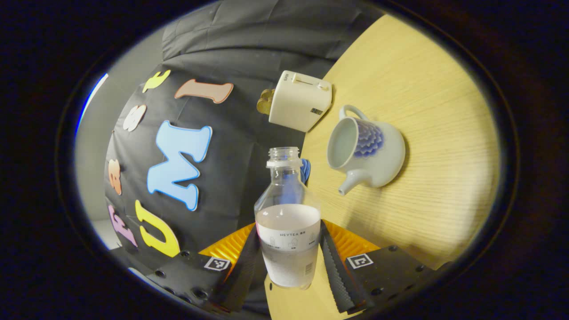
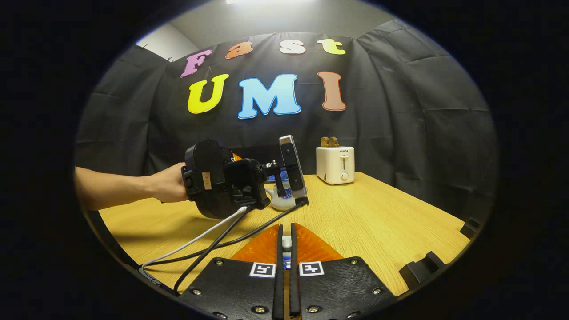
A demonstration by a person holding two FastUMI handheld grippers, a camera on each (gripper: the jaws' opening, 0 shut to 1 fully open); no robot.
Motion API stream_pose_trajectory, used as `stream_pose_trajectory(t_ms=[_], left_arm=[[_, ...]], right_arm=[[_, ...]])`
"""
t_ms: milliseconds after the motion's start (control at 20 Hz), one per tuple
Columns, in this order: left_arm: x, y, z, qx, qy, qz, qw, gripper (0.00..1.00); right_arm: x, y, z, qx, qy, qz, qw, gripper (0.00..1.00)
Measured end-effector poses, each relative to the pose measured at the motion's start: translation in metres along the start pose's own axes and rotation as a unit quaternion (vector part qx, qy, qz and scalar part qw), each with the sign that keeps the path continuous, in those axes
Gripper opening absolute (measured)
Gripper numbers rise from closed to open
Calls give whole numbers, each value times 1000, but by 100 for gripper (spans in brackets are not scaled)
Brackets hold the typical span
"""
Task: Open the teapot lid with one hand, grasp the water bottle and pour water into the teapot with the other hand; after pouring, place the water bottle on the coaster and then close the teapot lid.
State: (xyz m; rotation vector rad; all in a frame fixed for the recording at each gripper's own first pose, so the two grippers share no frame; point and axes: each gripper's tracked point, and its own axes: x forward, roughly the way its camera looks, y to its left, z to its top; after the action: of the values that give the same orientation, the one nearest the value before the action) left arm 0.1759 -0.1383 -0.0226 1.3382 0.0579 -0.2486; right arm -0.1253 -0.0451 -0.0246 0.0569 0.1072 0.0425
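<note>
Two claws: left claw (image 1: 291, 262) clamps uncapped water bottle (image 1: 289, 222), tilted toward lidless teapot (image 1: 366, 153) on table (image 1: 422, 89); right claw (image 2: 286, 262) nearly closed on small pale item, prob. lid; risk: over-tilt w/ misaligned neck spills onto table.

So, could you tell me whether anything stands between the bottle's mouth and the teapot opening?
Nothing visible does: the water bottle, held in the left gripper, faces the lidless teapot across bare table; the toaster stands off to one side.
</note>
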Motion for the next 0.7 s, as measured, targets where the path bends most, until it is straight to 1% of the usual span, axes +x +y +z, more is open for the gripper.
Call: stream_pose_trajectory(t_ms=[250,350,550,650,700], left_arm=[[5,-5,3,42,5,-14,999,87],[6,-7,3,70,11,-20,997,87],[3,1,4,123,18,-16,992,87],[3,6,6,154,19,3,988,87],[2,5,6,161,19,4,987,87]], right_arm=[[1,-2,-3,8,2,3,1000,5],[1,-4,-3,15,5,1,1000,5],[-1,-5,-2,20,-1,-4,1000,5],[-1,-4,-1,19,-2,-3,1000,5],[0,-4,-2,18,-1,-3,1000,5]])
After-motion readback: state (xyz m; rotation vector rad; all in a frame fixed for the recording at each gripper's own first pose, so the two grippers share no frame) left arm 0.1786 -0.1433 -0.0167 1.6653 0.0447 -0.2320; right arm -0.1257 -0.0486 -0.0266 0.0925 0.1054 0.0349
